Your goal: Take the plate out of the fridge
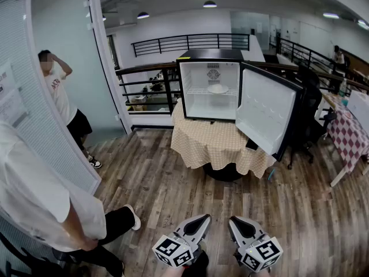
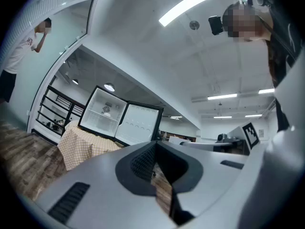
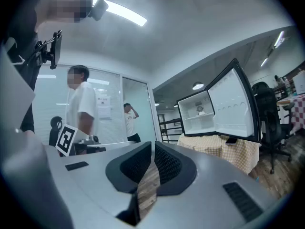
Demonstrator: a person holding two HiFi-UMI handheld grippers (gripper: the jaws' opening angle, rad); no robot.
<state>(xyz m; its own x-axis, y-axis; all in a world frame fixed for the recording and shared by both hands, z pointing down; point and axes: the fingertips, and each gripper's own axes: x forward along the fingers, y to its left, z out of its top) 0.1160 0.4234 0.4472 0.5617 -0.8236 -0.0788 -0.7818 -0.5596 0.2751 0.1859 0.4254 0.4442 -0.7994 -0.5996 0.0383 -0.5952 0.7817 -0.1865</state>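
**Fridge open, plate not yet reached**

The plate (image 1: 217,89) sits on the upper shelf of the fridge (image 1: 196,105), whose door (image 1: 265,111) is swung wide, leaving the way in clear. The left gripper (image 1: 205,218) and right gripper (image 1: 232,220) hang low, well apart from it (jaws together, nothing between them), likely because the approach has not begun

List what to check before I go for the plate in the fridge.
1. The fridge door is open: ok.
2. The plate is in sight on the upper shelf, with nothing in front of it: ok.
3. The left gripper and right gripper are empty: ok.
4. Jaws open for the plate: not ok, both pairs are together.
5. The fridge is within reach: not ok, both grippers are far back.
6. The person at the left is off the route: ok.
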